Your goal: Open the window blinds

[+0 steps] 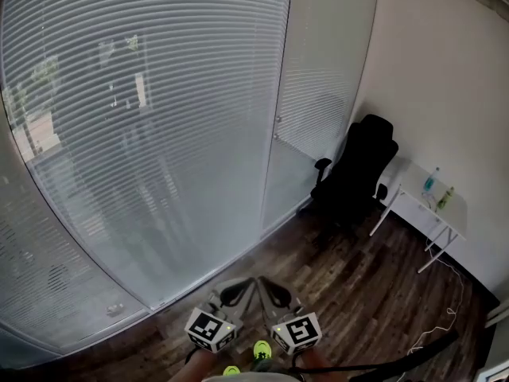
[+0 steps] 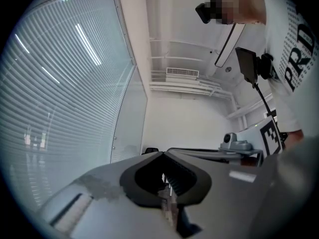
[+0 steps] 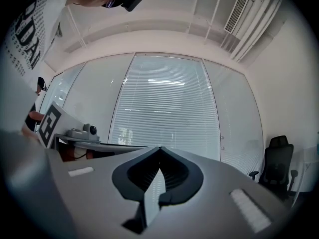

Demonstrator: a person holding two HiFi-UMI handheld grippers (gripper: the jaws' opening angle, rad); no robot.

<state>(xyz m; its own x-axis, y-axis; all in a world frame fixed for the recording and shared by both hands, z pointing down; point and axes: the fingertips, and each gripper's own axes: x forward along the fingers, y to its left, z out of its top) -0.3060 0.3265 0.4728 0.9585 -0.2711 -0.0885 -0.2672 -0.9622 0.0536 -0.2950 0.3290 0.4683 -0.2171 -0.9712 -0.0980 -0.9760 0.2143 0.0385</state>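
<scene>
Grey left gripper [image 2: 163, 154] and right gripper [image 3: 160, 149], jaws clenched empty, face fine horizontal-slatted blinds [image 1: 143, 118] above dark plank floor [image 1: 358, 293].

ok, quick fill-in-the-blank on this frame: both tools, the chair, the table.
1. The left tool and the right tool both have their jaws ___, with nothing between them.
2. The black office chair stands on a dark ___ floor.
3. Two ___ stand on the small white table by the wall.

Missing words: shut; wood; bottles
</scene>
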